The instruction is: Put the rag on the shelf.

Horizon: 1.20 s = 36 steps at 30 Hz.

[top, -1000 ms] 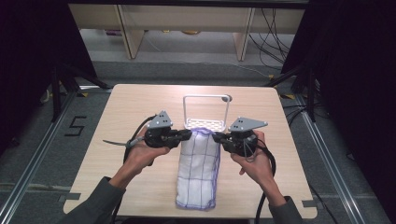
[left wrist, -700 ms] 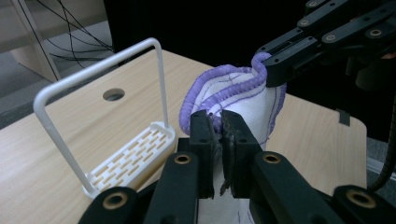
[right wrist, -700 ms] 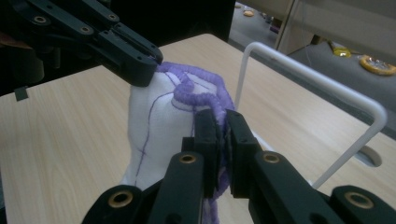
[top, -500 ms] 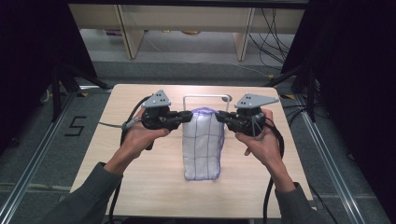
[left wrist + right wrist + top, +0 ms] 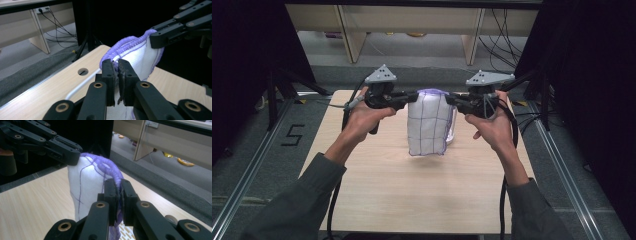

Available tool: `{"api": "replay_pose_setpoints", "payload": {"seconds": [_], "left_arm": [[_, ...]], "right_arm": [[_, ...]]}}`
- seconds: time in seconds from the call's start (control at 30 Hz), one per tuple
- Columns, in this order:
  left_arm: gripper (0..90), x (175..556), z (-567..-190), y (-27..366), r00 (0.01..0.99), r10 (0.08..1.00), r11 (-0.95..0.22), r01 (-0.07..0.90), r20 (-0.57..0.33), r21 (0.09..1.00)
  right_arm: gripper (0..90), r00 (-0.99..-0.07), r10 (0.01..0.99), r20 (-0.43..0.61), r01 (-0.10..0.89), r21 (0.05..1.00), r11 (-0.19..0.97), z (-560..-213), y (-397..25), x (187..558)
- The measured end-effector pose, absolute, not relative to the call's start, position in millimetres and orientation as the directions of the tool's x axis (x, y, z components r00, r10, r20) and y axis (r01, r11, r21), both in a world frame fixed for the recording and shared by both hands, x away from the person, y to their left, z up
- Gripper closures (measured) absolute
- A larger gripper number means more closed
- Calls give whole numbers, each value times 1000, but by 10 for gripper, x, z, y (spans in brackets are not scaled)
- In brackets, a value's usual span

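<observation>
White purple-checked cloth [image 5: 428,122] hanging above tabletop [image 5: 412,190]; left claw [image 5: 411,97], right claw [image 5: 451,101] each clamped tight on its purple-trimmed top edge

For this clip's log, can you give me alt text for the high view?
Two hand-held claws, left and right, pinch the top corners of a white cloth with purple grid lines and hold it up over a wooden table. The cloth hangs between them, hiding most of a white rack behind it.

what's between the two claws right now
A white cloth with purple grid lines, hanging stretched between the left claw and right claw, seen in the high view.
</observation>
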State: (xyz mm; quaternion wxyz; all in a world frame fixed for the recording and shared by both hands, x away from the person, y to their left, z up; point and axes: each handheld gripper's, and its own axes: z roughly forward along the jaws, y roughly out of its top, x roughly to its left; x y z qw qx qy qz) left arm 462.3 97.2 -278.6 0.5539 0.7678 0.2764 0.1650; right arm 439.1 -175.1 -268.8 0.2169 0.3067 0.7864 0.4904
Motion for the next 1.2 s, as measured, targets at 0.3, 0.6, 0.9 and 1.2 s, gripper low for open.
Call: {"api": "replay_pose_setpoints", "payload": {"seconds": [0.3, 0.6, 0.9, 1.2], "left_arm": [[834, 4835, -2695, 927, 778, 625, -222, 252, -61, 942], [834, 5044, -2609, 883, 757, 650, -194, 250, -67, 949], [833, 5304, -2490, 871, 741, 665, -145, 247, -90, 958], [832, 5579, -2550, 841, 715, 688, -103, 270, -128, 957]], "right_arm": [[855, -702, 712, -34, 269, 912, 309, -2579, -1779, 4617], [855, -676, 737, -10, 284, 919, 272, -2484, -1774, 4798], [853, -644, 765, -27, 271, 926, 261, -2332, -1759, 5013], [846, -609, 793, -1, 281, 935, 216, -2377, -1751, 5305]]}}
